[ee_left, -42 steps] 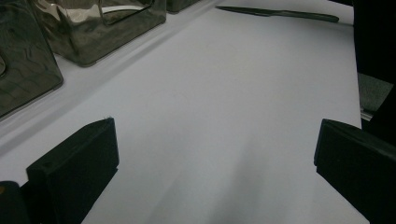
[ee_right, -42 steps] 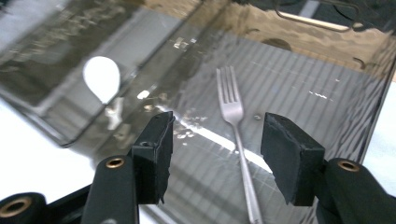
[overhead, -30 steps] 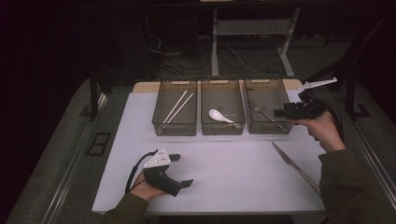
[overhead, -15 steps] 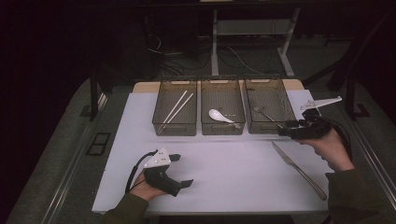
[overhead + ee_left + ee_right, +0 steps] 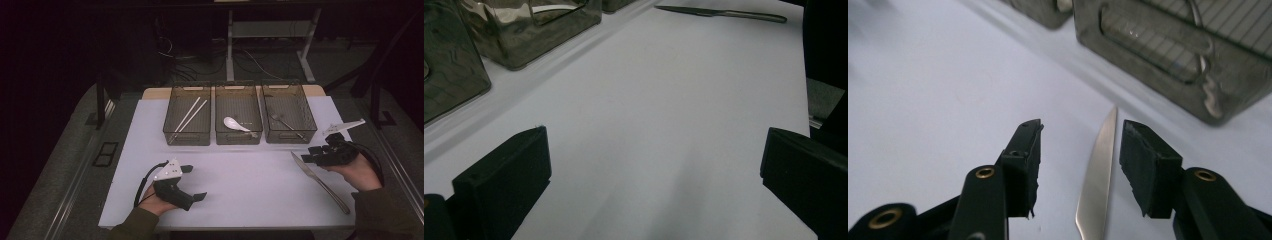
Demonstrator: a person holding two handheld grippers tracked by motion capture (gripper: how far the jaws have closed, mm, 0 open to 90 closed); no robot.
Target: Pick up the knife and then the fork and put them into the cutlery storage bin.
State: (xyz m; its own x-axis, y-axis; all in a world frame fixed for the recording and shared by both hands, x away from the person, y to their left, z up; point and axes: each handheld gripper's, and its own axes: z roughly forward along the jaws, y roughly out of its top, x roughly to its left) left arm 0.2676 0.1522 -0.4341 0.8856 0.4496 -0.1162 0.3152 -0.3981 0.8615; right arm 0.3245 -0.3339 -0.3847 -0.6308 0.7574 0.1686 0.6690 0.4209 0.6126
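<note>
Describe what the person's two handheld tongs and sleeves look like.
Both tongs are black, each with two blocky black jaws. The left tongs carry a grey three-cornered plate and a looping black cable; the right tongs bear a similar pale plate. Brass-coloured rivets mark the right jaws. The sleeves are dark olive.

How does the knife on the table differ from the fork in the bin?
The knife lies loose on the white table cover, near the right gripper; the fork lies inside the rightmost bin. The knife looks longer, with a smooth pointed blade; the fork ends in tines. Both are silver metal cutlery lying flat.
</note>
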